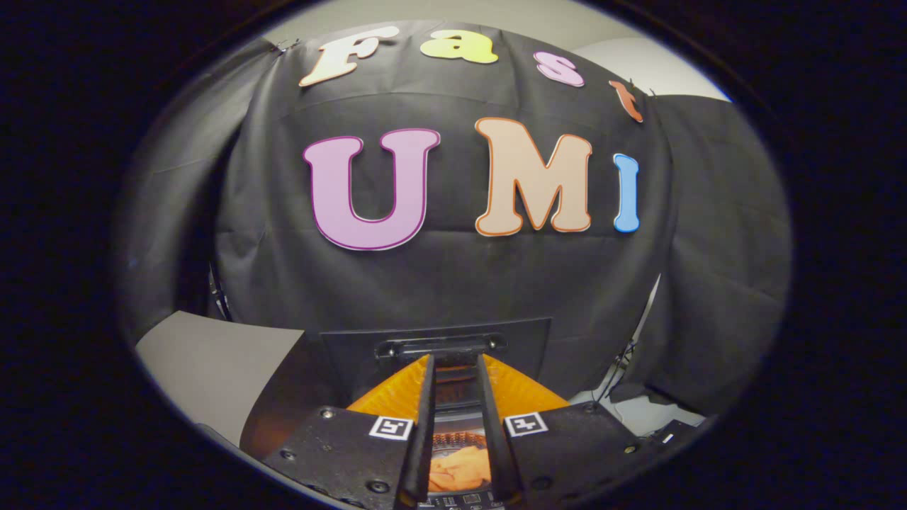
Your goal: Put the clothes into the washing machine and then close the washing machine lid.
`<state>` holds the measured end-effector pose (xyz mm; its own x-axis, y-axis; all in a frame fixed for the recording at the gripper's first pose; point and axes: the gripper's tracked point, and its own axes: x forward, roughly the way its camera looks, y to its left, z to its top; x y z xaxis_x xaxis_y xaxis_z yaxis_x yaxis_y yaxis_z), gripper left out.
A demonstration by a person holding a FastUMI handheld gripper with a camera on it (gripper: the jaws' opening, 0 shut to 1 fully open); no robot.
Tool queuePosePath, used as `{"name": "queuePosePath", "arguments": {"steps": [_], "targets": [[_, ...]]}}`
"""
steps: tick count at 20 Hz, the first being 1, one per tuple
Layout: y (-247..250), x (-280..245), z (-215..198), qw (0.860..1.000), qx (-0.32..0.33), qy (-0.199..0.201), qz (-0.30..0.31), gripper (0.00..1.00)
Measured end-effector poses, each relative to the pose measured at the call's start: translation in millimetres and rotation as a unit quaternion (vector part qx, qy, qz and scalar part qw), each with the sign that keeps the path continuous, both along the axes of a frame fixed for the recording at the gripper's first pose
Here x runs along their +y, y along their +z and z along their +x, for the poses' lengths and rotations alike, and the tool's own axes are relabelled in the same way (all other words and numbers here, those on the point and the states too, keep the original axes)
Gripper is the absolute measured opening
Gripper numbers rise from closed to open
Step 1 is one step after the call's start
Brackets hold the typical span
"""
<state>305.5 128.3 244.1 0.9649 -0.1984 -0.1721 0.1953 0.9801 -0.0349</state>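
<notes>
**Gripper view: clothes sitting in the drum, lid waiting to be closed**

Gripper view is showing the orange clothes (pixel 459 467) already lying inside the washing machine (pixel 283 404), so loading is looking done and closing is what is remaining. The lid (pixel 436 347) is standing upright, its handle (pixel 441 347) sitting just at the fingertips. The hand-held gripper (pixel 453 361) is holding its fingers narrow, gripping nothing. Open room is lying above the lid's top edge; the booth wall is hanging close behind it.
</notes>
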Motion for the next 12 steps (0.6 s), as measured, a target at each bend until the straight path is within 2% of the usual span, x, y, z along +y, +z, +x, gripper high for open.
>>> {"name": "queuePosePath", "arguments": {"steps": [12], "targets": [[-5,-17,-15,1.000,-0.005,0.000,0.005,0.38]]}}
